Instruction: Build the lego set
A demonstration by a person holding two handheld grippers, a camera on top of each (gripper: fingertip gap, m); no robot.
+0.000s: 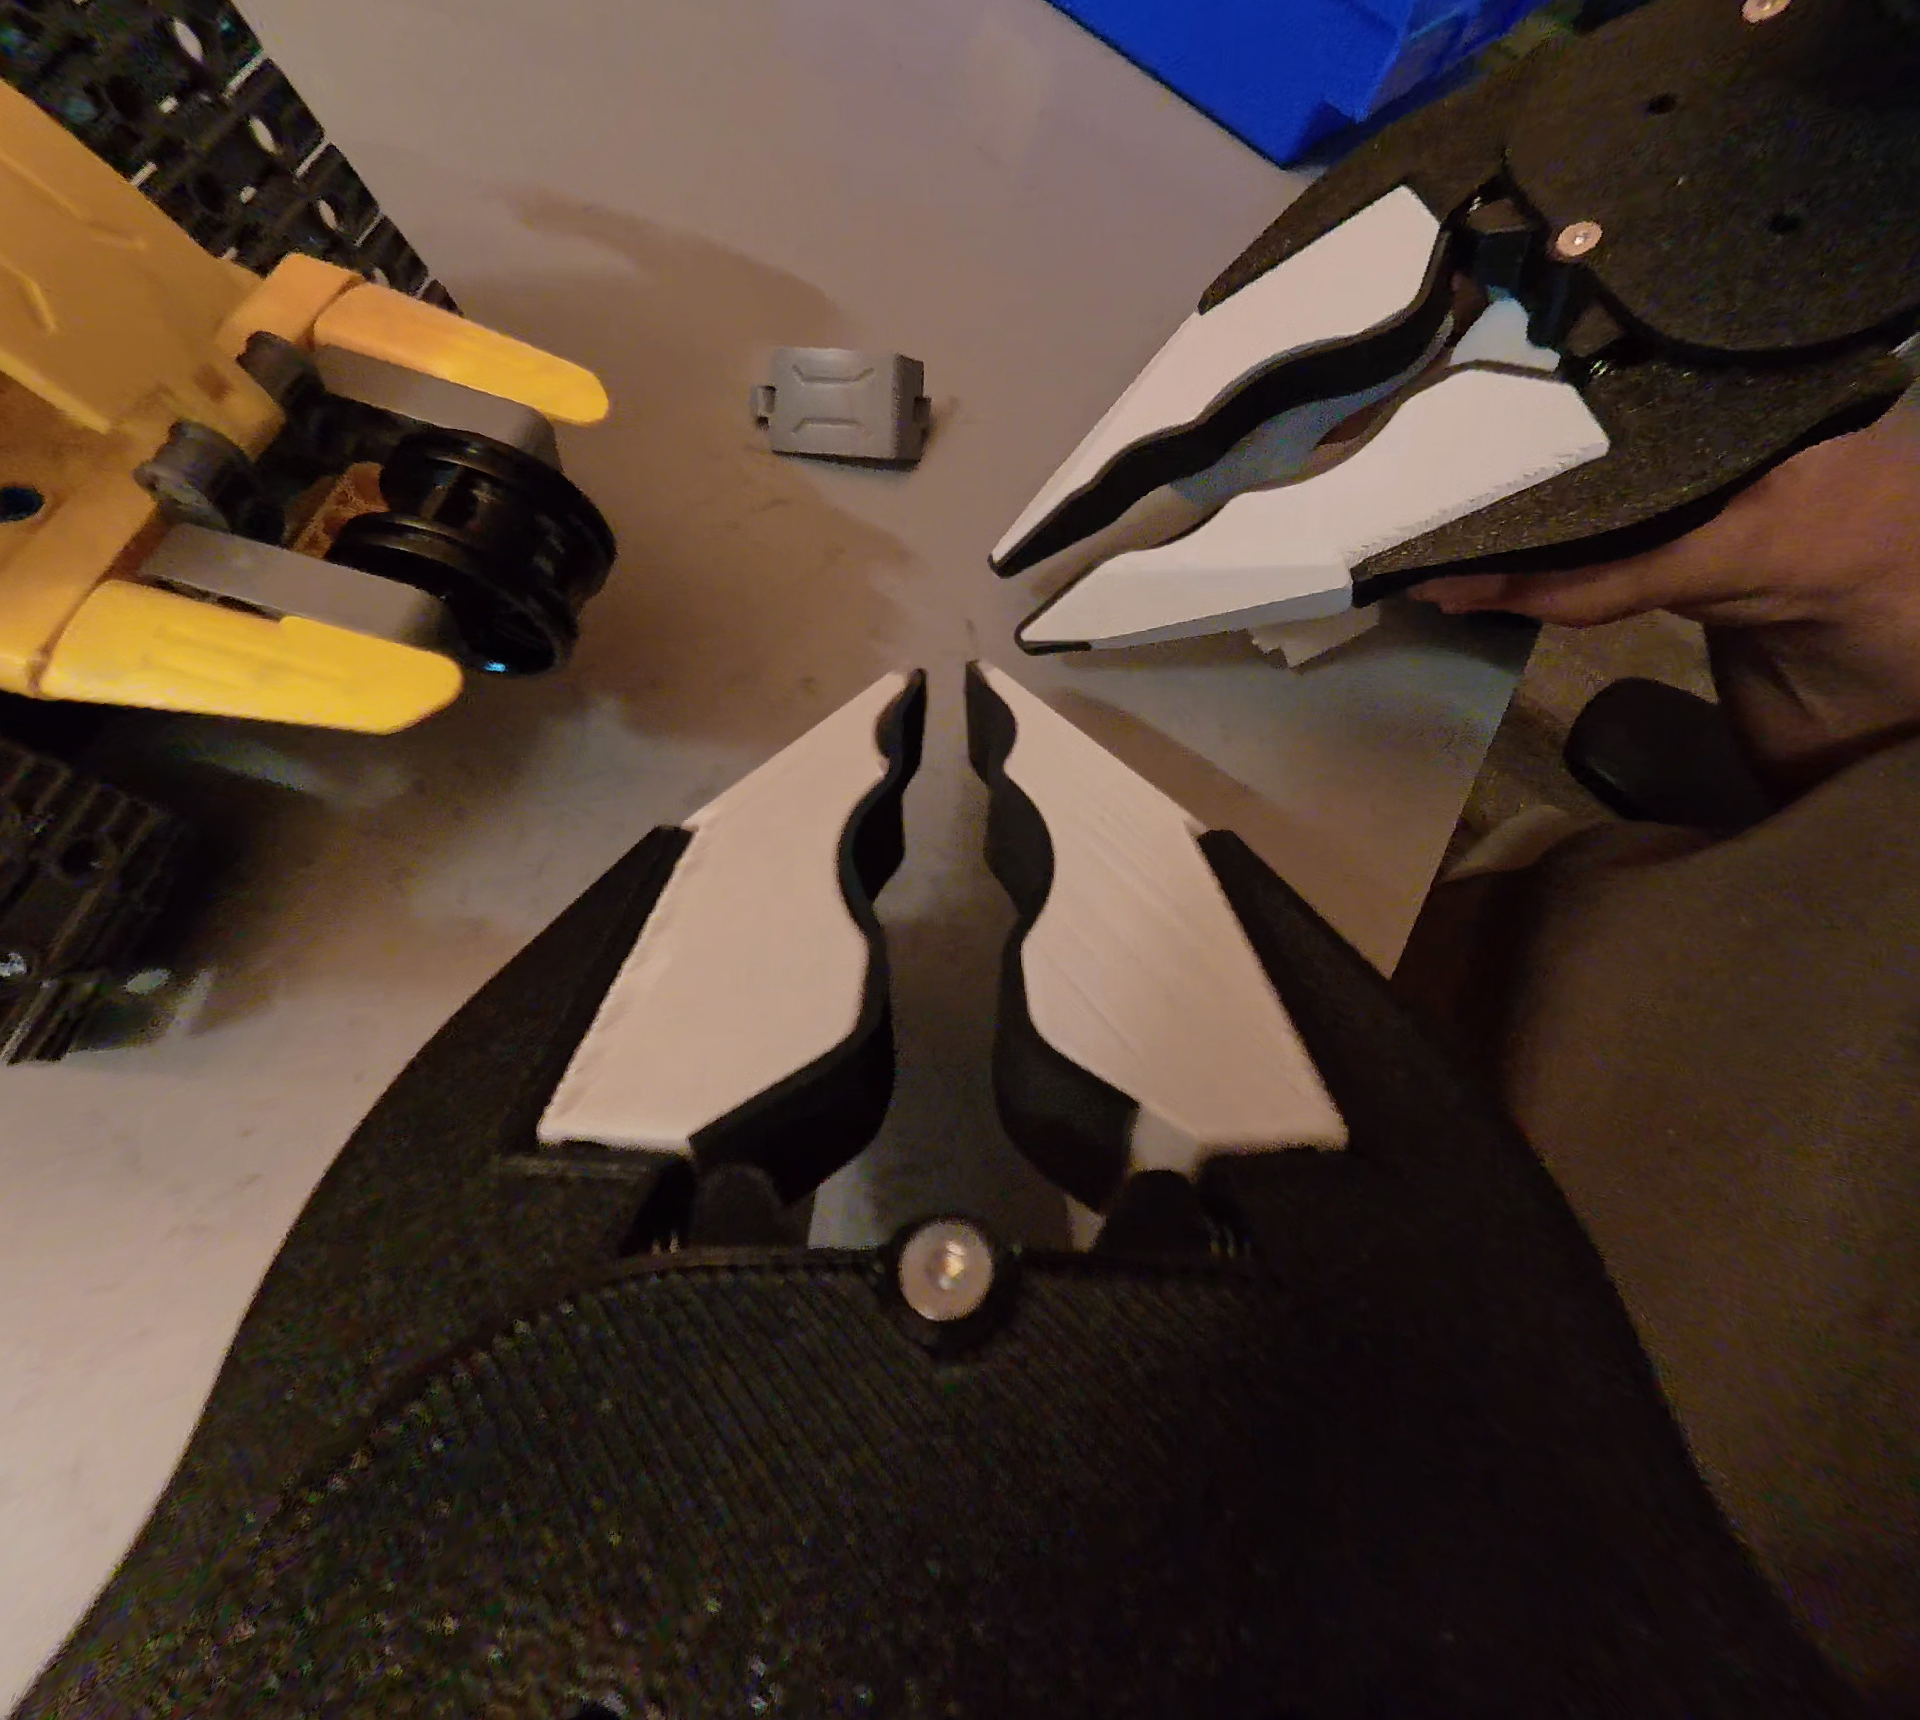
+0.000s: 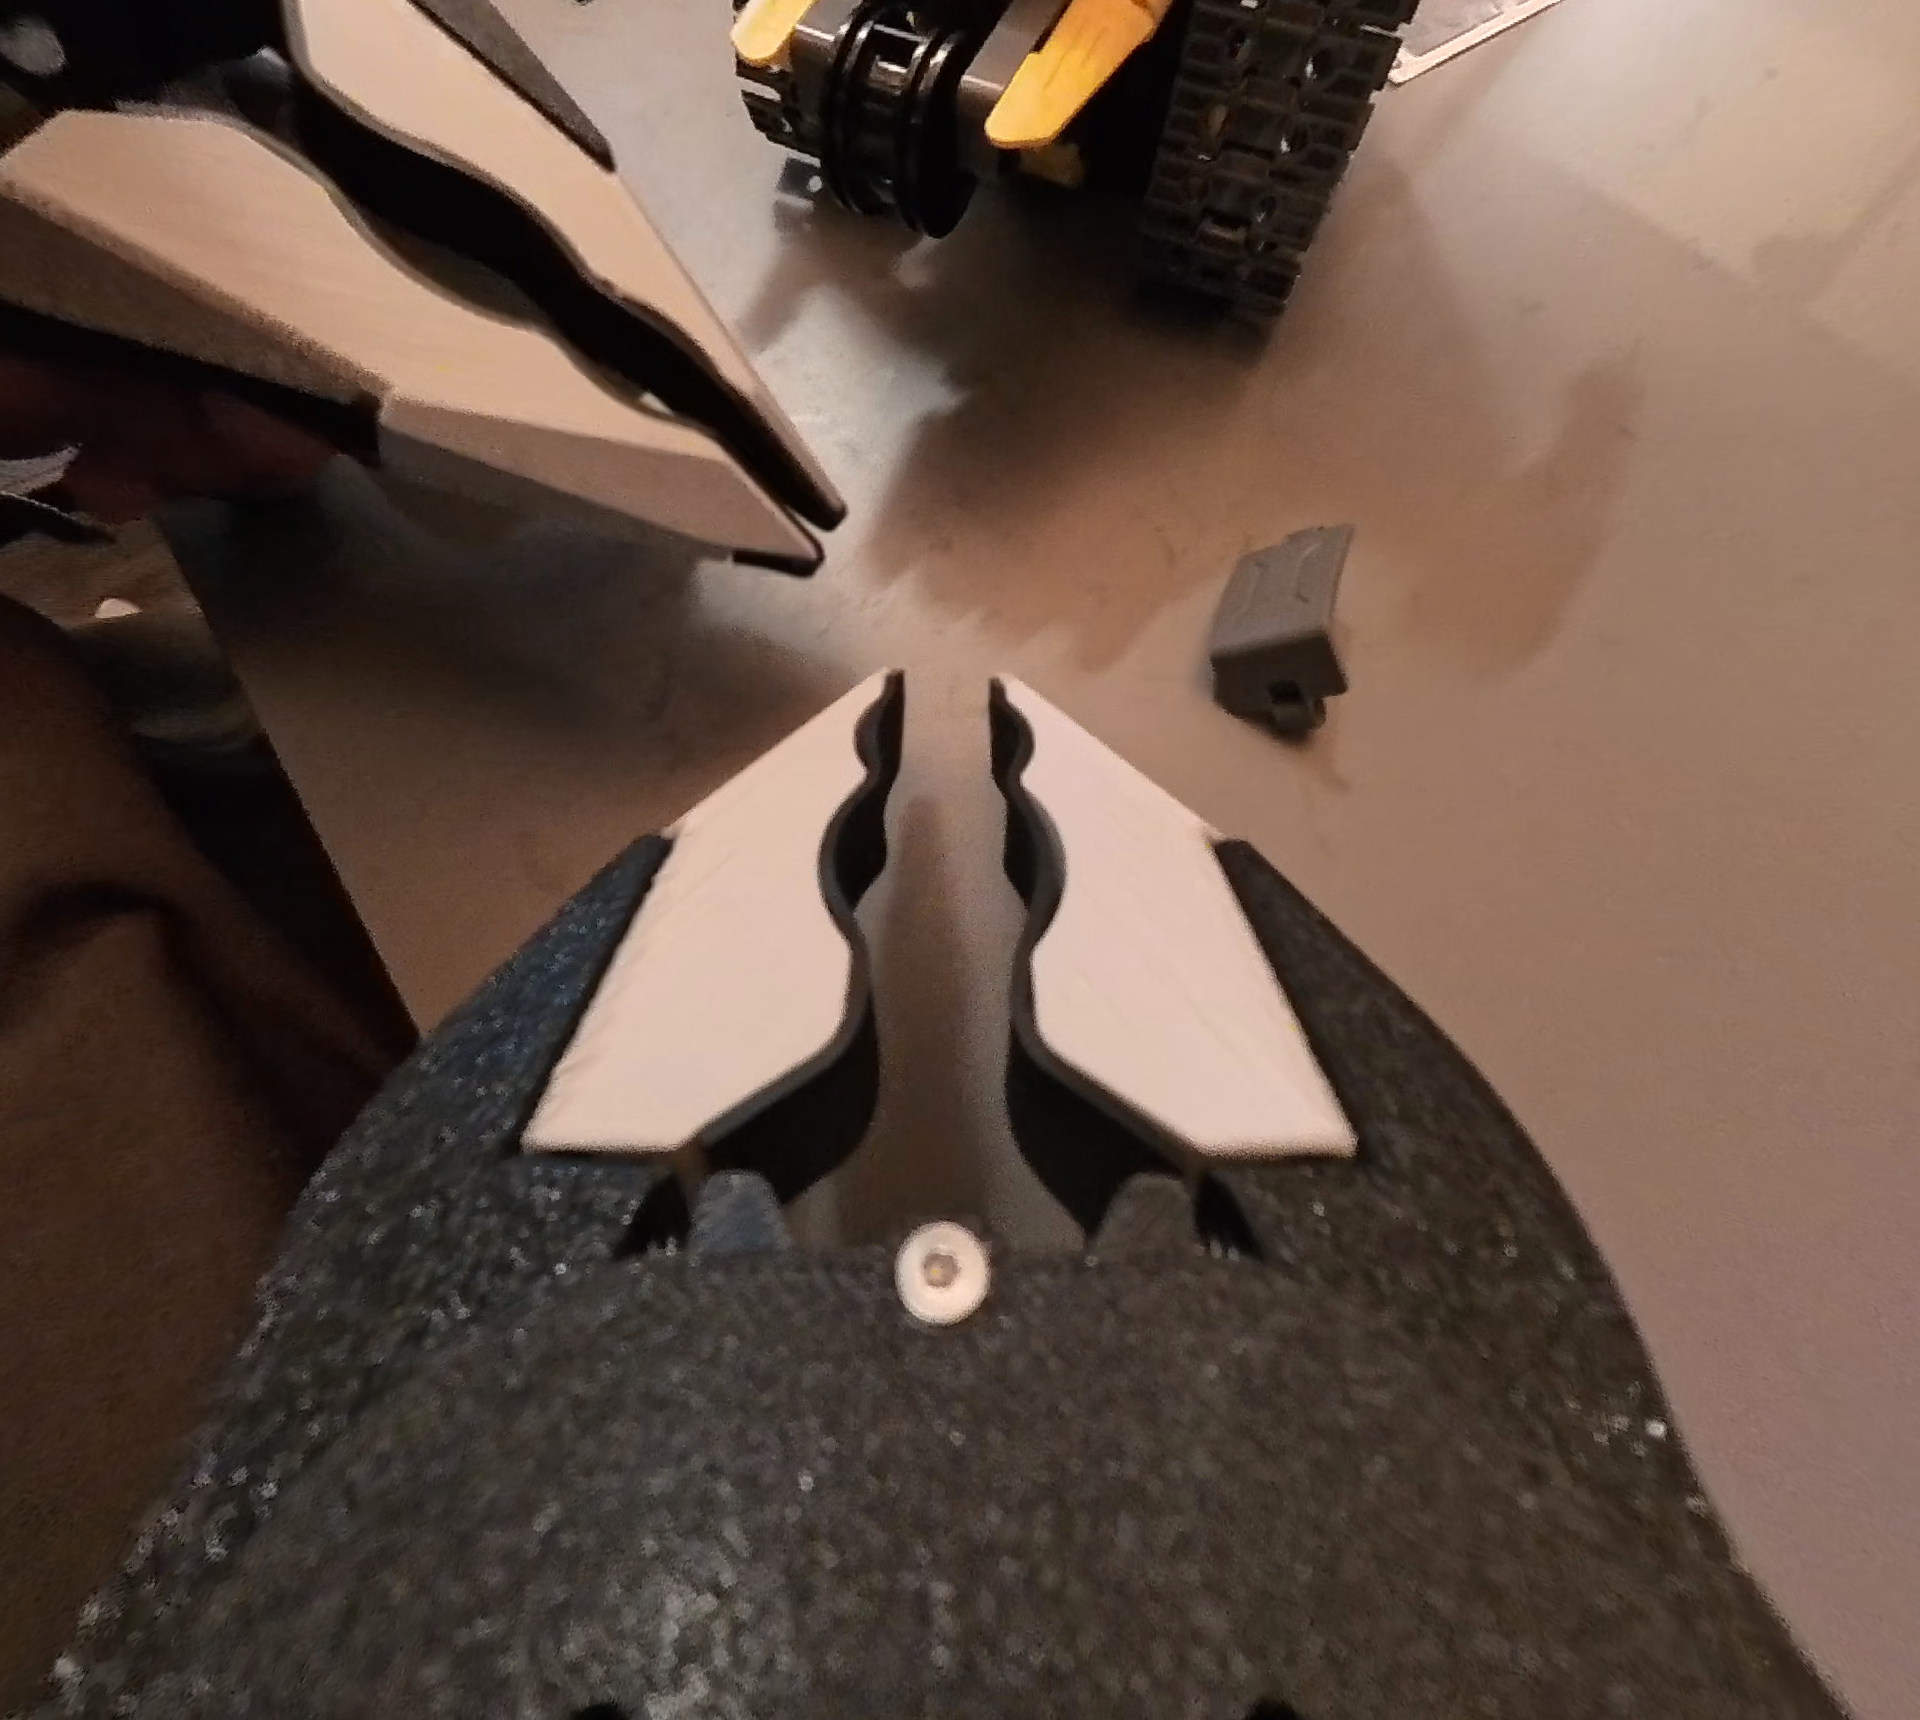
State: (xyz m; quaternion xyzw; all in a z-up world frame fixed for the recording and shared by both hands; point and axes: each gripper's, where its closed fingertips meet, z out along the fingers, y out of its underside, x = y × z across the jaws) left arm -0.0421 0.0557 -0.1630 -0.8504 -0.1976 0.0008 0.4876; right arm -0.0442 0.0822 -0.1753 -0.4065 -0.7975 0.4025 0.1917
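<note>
Left tongs (image 1: pixel 945 683) hovering slightly parted, gripping nothing; right tongs (image 2: pixel 945 688) likewise. Grey clip (image 2: pixel 1286 626) lying at 1 o'clock: looks light, rigid; pinch long edges.

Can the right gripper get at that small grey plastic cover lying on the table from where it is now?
Probably yes. The right gripper hangs empty with a narrow gap between its jaws, and the grey cover lies alone on bare table ahead to its right. Nothing stands between; the jaws may need opening wider.
</note>
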